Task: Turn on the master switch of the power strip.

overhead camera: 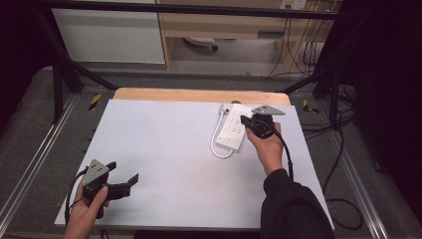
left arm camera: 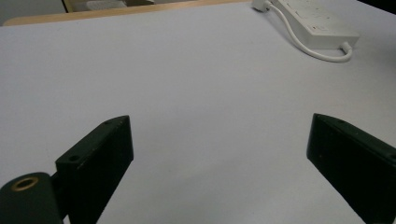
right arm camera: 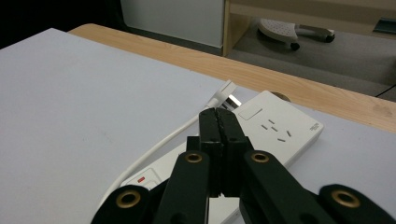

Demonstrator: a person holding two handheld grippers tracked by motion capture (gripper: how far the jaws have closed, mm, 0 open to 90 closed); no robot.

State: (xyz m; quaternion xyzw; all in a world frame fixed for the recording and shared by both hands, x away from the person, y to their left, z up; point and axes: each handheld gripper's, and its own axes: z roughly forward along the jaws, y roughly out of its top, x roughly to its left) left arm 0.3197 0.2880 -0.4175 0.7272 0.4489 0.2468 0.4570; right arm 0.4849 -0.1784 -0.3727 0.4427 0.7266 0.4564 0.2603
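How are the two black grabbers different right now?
The left gripper has its jaws wide apart, while the right gripper has its jaws pressed shut with nothing between them. The left gripper sits over bare white table near the front edge; the right gripper is over the white power strip at the far side. Both are black, hand-held, and carry a grey plate on top.

A flat white plastic power strip [overhead camera: 234, 127] with a red switch lies lengthwise on the table's far right part, its white cable [overhead camera: 217, 142] looping alongside.
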